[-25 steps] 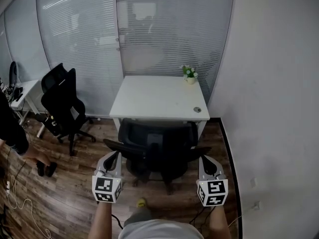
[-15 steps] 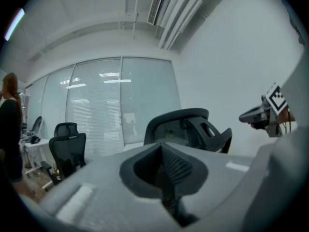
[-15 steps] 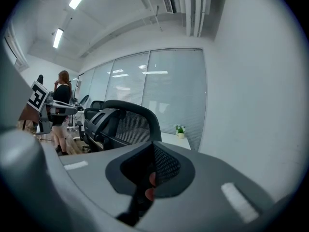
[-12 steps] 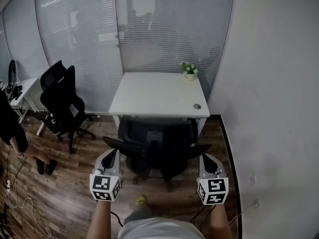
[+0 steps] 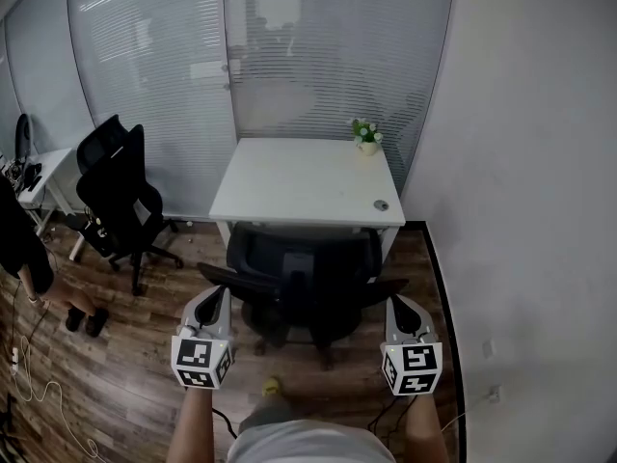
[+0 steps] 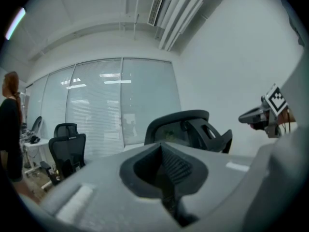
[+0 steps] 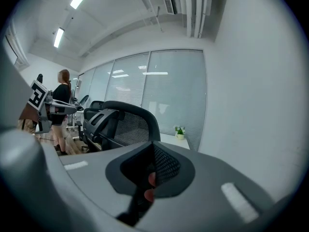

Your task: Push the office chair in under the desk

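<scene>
A black office chair (image 5: 307,276) stands in front of the white desk (image 5: 307,177), its backrest towards me and its seat partly under the desk's front edge. My left gripper (image 5: 217,297) is shut and empty just behind the chair's left armrest (image 5: 220,276). My right gripper (image 5: 396,306) is shut and empty just behind the right armrest (image 5: 384,287). Whether either tip touches the chair I cannot tell. The left gripper view shows the chair's backrest (image 6: 186,127) past the shut left gripper (image 6: 166,175). In the right gripper view the backrest (image 7: 123,122) rises left of the shut right gripper (image 7: 150,170).
A small potted plant (image 5: 366,138) and a round grommet (image 5: 382,204) sit on the desk. The white wall (image 5: 521,210) runs close along the right. A second black chair (image 5: 120,196) and a person (image 5: 24,249) are at the left, with cables (image 5: 39,384) on the wood floor.
Both grippers and the chair keep their places. The head view has shifted very slightly, and the person at the left edge has moved a little.
</scene>
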Available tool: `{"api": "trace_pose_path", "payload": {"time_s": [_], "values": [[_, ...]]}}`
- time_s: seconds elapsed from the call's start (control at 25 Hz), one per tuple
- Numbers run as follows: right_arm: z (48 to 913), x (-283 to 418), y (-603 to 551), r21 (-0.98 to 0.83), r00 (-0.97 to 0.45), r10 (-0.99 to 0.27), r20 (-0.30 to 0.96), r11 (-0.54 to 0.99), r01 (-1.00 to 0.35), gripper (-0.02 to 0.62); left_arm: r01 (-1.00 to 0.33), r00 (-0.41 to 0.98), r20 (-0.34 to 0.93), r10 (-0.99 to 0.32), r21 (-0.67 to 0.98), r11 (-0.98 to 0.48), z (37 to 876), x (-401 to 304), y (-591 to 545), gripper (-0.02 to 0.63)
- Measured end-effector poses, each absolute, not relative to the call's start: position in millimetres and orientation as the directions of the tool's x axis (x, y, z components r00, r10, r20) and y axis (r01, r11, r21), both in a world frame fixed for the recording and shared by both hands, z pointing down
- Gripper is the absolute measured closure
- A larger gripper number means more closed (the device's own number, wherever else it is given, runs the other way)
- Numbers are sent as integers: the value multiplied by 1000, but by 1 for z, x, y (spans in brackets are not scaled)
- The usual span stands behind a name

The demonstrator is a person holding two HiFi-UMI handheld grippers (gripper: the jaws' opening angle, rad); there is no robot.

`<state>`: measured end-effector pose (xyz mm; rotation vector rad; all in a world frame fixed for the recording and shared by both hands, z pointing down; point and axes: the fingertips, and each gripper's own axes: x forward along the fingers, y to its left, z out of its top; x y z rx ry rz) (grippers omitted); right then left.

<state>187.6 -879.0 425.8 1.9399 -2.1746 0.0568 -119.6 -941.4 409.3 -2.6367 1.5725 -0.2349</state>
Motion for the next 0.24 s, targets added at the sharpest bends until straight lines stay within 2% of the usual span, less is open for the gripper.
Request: {"api": "trace_pose_path", "payload": {"time_s": [0.24], "values": [[426, 186, -882, 121, -107, -975, 194, 132, -984, 594, -865, 481, 88, -872, -116, -488, 407, -117, -944, 609]]}}
